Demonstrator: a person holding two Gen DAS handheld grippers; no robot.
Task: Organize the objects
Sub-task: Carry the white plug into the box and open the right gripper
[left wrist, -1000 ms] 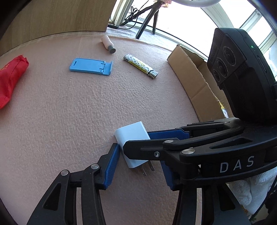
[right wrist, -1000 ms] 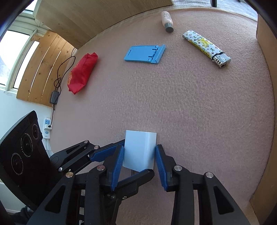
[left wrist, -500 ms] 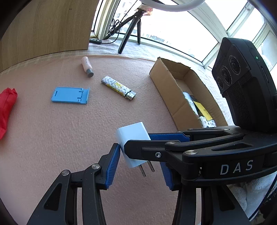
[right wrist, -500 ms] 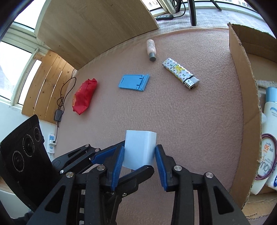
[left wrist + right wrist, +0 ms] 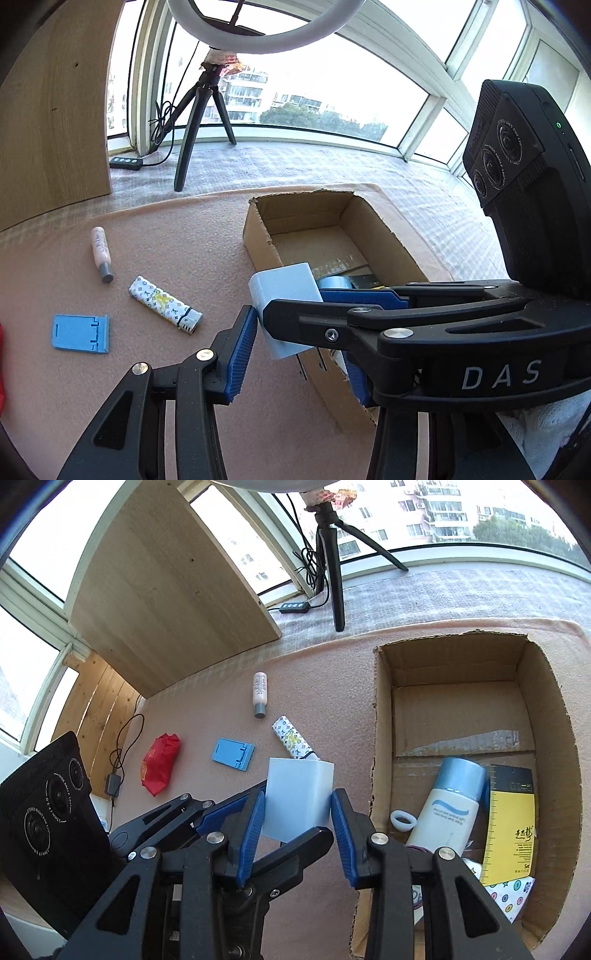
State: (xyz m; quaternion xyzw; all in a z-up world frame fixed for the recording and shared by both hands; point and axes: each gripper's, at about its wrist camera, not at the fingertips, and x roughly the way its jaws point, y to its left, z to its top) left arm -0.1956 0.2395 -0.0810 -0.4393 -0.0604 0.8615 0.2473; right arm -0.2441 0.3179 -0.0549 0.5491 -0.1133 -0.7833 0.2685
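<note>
Both claws pinch one white charger (image 5: 298,798), right claw (image 5: 297,821) on its flat sides, left claw (image 5: 295,345) crosswise, prongs hanging down, held above the mat; the box (image 5: 384,716) lies just right of the right claw, nearer that hand.

- The cardboard box (image 5: 384,738) stands on the worktop (image 5: 332,686), right of the loose items.
- Left of it lie a lighter (image 5: 291,740), a small bottle (image 5: 259,694), a phone stand (image 5: 232,755) and, farthest left, a pouch (image 5: 160,764).
- In the box lie a lotion bottle (image 5: 448,808) and a packet (image 5: 509,823).
</note>
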